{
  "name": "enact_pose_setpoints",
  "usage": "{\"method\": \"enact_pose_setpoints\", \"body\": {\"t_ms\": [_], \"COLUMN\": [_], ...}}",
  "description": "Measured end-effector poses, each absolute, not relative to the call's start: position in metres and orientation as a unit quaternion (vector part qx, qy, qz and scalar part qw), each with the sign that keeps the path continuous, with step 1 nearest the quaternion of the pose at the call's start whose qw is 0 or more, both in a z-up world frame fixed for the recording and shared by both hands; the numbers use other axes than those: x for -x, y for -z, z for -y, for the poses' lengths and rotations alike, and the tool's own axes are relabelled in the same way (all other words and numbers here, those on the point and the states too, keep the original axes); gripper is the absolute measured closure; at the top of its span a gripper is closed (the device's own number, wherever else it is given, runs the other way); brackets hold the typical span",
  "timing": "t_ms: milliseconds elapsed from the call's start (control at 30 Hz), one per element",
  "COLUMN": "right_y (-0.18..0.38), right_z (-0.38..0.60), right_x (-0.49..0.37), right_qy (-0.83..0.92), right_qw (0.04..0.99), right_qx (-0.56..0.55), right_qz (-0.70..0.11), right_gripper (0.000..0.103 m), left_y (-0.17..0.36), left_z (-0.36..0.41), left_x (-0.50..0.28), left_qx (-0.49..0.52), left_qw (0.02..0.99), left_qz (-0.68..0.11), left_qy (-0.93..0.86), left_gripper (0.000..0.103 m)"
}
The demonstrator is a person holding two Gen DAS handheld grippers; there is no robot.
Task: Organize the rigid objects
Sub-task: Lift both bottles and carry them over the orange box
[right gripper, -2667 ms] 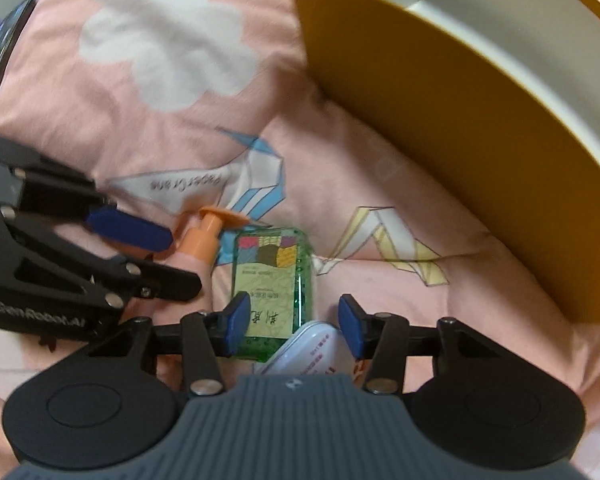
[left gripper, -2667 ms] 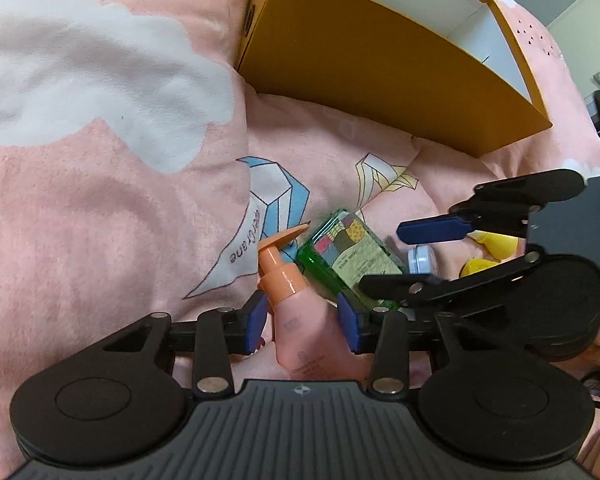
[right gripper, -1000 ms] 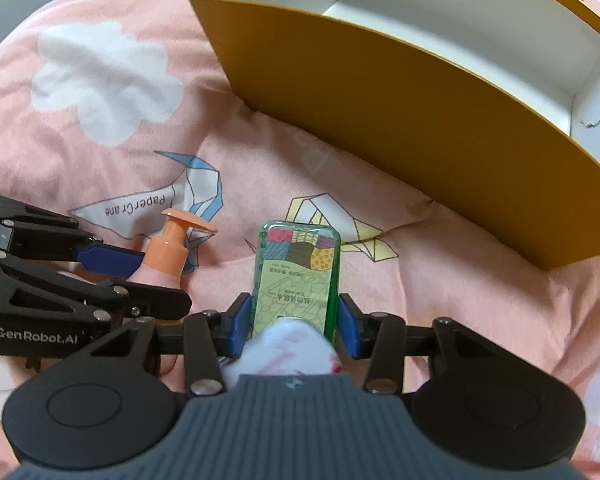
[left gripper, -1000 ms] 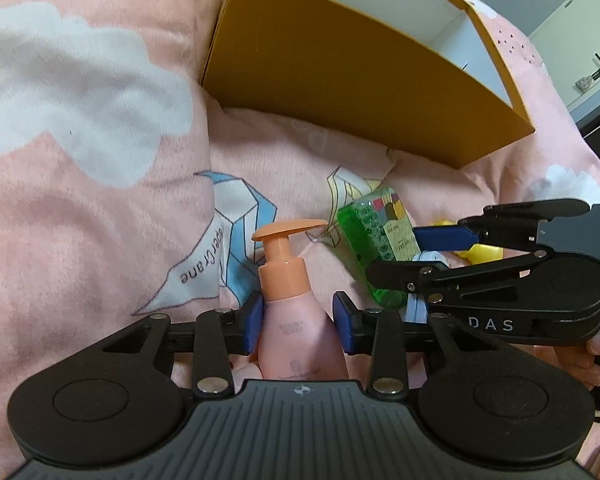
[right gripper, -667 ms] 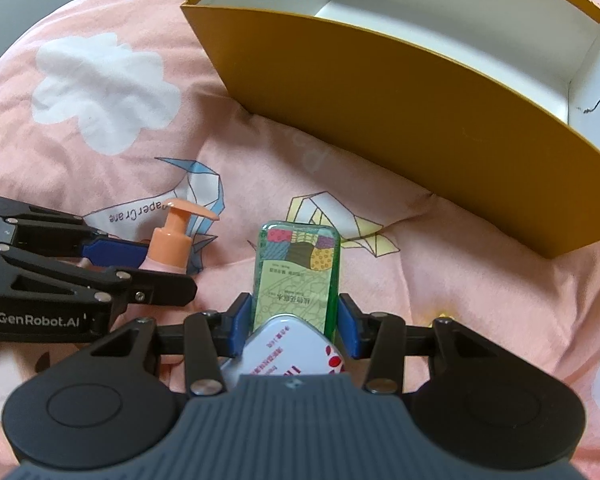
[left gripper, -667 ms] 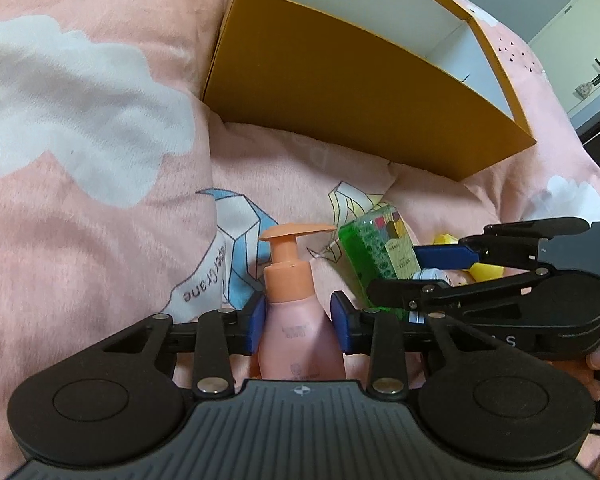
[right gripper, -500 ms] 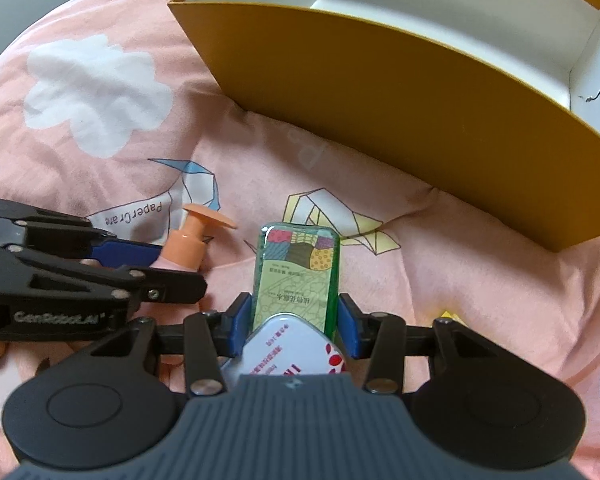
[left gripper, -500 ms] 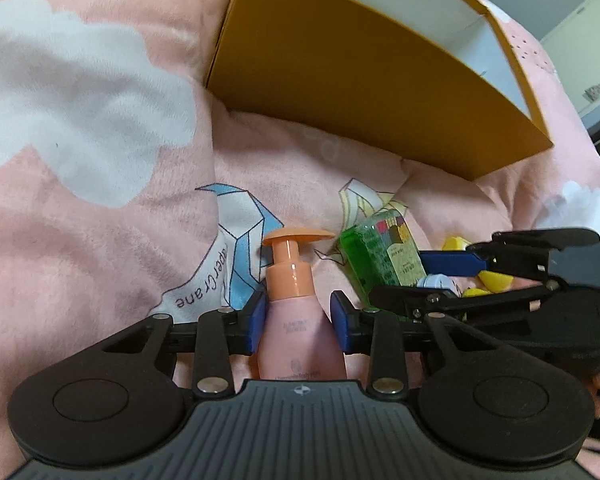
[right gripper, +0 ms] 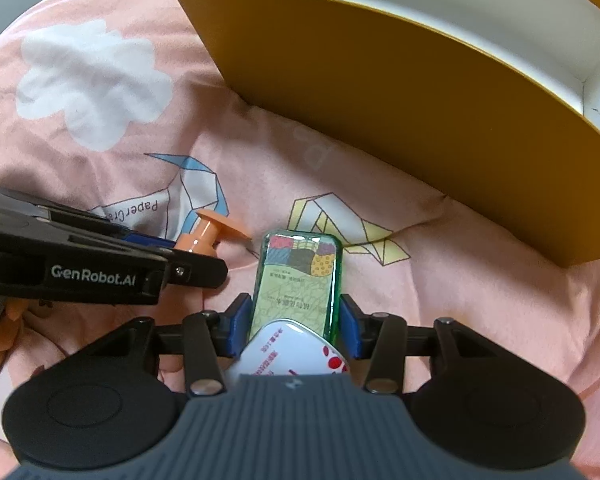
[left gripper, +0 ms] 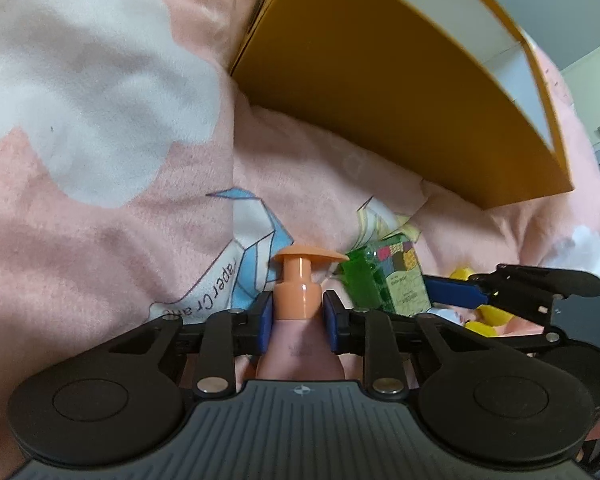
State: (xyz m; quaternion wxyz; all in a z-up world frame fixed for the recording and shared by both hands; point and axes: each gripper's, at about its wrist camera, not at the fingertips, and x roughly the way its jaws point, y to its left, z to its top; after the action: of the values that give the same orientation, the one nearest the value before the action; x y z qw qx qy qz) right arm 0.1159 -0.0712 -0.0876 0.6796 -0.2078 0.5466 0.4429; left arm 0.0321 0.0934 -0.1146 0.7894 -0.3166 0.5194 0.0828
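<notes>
Since the earlier frames, your left gripper point(left gripper: 294, 322) has just been closing and has slid up the pink pump bottle point(left gripper: 298, 336), its pads now pinching the neck below the orange pump head point(left gripper: 309, 255). Your right gripper point(right gripper: 296, 326) clamps the green rectangular bottle point(right gripper: 298, 280), a white cap point(right gripper: 290, 350) nearest the camera. Both bottles sit above the pink blanket point(right gripper: 112, 152), near the open yellow box point(right gripper: 400, 112).
</notes>
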Motion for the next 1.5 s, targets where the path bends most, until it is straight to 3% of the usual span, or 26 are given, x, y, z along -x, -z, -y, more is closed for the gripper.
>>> {"method": "enact_pose_setpoints", "body": {"t_ms": [767,1200,1500], "right_y": [0.006,-0.065,-0.075], "right_z": [0.111,0.118,0.104], "right_x": [-0.127,-0.137,-0.175], "right_qy": [-0.439,-0.452,-0.425], "right_qw": [0.754,0.789,0.810], "right_qx": [0.124,0.102,0.106], "right_qz": [-0.472,-0.404,-0.389], "right_gripper": [0.058,0.058,0.058], "left_y": [0.023,-0.041,-0.047], "left_z": [-0.079,-0.084,-0.091], "left_x": [-0.013,-0.038,-0.081], "left_qx": [0.252,0.229,0.215], "left_qw": [0.892,0.928,0.937], "left_qz": [-0.368,-0.292,-0.270], "left_qy": [-0.066,-0.043,-0.053], "left_gripper": [0.075,0.075,0.075]}}
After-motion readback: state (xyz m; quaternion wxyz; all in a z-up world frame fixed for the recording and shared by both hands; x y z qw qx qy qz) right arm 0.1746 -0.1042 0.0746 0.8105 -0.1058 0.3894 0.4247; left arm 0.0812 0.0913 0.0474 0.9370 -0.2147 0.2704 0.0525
